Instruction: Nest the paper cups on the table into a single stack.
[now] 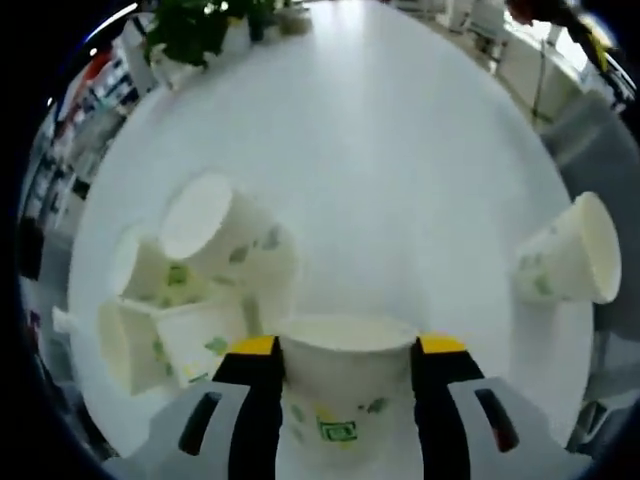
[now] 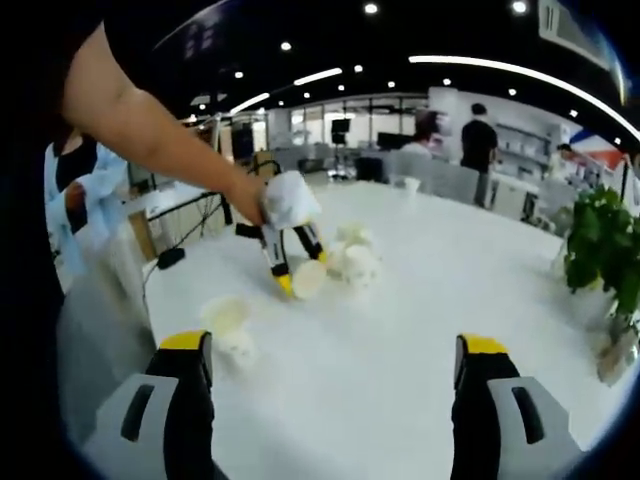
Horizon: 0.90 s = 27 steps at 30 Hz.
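Note:
In the left gripper view my left gripper (image 1: 347,350) is shut on a white paper cup (image 1: 345,375) with green print, held upright between the yellow-tipped jaws. A cluster of several toppled cups (image 1: 190,290) lies just beyond it on the left of the white table (image 1: 400,170). One more cup (image 1: 570,255) lies on its side at the right. In the right gripper view my right gripper (image 2: 335,350) stands open above the table with nothing between its jaws. Ahead, a person's hand holds the left gripper (image 2: 290,275) with its cup (image 2: 308,280); the cup cluster (image 2: 355,260) and a lone cup (image 2: 228,320) lie nearby.
A potted plant (image 1: 200,30) stands at the table's far end, also in the right gripper view (image 2: 600,250). The person's arm (image 2: 150,130) reaches over the table from the left. People (image 2: 478,140) stand in the office beyond. Chairs line the table's far side.

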Motion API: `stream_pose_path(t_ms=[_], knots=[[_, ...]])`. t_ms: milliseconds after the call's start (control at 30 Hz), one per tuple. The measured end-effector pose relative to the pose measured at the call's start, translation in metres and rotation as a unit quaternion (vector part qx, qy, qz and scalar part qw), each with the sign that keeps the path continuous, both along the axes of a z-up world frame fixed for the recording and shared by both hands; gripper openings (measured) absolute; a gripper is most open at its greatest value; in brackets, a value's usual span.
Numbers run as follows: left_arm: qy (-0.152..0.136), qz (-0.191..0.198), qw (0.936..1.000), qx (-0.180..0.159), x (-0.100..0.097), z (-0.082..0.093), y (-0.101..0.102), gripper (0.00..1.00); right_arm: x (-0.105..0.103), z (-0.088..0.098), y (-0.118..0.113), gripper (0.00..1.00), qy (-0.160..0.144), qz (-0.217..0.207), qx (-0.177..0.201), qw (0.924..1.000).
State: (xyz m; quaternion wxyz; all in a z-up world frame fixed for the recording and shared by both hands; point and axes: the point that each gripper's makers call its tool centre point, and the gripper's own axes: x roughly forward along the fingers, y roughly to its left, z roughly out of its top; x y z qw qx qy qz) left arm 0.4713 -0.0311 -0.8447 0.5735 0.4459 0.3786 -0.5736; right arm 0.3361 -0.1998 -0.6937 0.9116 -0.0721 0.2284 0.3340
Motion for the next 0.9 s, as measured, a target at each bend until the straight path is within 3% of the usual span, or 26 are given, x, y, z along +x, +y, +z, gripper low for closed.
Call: stream_pose_path(t_ms=[600, 900], knots=[[0.022, 0.043, 0.9982, -0.035, -0.003, 0.001, -0.006, 0.44, -0.001, -0.003, 0.0, 0.99, 0.004, 0.0, -0.001, 1.0], [0.031, 0.078, 0.9907, -0.107, -0.003, 0.016, -0.015, 0.43, -0.001, -0.002, 0.003, 0.99, 0.002, 0.002, 0.001, 1.0]])
